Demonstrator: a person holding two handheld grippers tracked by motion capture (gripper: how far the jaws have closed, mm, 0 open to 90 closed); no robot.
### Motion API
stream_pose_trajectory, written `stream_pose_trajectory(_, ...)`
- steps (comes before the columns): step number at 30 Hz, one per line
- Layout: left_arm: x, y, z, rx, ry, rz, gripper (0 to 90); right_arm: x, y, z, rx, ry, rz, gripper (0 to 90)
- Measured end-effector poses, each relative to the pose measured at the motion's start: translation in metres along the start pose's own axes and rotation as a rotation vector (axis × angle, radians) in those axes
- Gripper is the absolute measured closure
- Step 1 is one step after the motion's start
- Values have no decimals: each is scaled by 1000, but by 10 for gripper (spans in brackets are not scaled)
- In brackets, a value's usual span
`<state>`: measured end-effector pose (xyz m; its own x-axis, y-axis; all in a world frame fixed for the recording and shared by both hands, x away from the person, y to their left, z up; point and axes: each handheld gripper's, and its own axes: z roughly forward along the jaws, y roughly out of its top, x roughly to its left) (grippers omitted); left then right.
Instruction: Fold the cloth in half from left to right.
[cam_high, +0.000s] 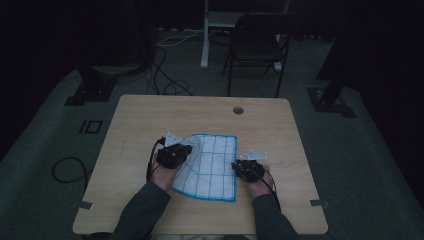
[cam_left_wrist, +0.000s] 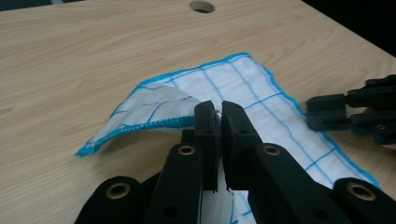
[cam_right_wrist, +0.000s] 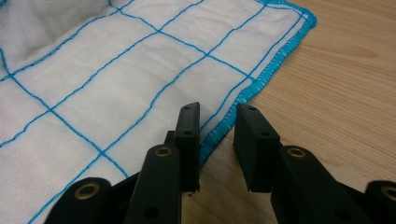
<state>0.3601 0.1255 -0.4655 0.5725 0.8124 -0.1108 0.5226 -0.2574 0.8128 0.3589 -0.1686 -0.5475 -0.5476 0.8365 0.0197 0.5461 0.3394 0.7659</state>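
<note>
1. While the left hand-held gripper (cam_left_wrist: 217, 108) pinches a lifted edge of the white, blue-gridded cotton cloth (cam_high: 210, 167) lying mid-bench (cam_high: 280, 135), its thin hold could slip.
2. Right hand-held gripper (cam_right_wrist: 217, 121), jaws apart at the cloth's hem, risks closing on bare wood.

Table (cam_high: 150, 115) top is bare wood on far half and both side strips, free passage there. Only obstacles: cloth (cam_high: 212, 167) flat mid-table, its left edge lifted in the closed left gripper (cam_left_wrist: 218, 112), and right gripper (cam_right_wrist: 217, 119) w/ jaws apart straddling cloth's right hem. Cable hole (cam_high: 238, 110) near far edge. Chair (cam_high: 257, 42) stands beyond table, well apart.
</note>
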Motion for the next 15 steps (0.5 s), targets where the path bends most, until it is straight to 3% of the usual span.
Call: stream_pose_trajectory(15,-19,9,12,5,-64,23,866,0,0,0,0,2,1,717)
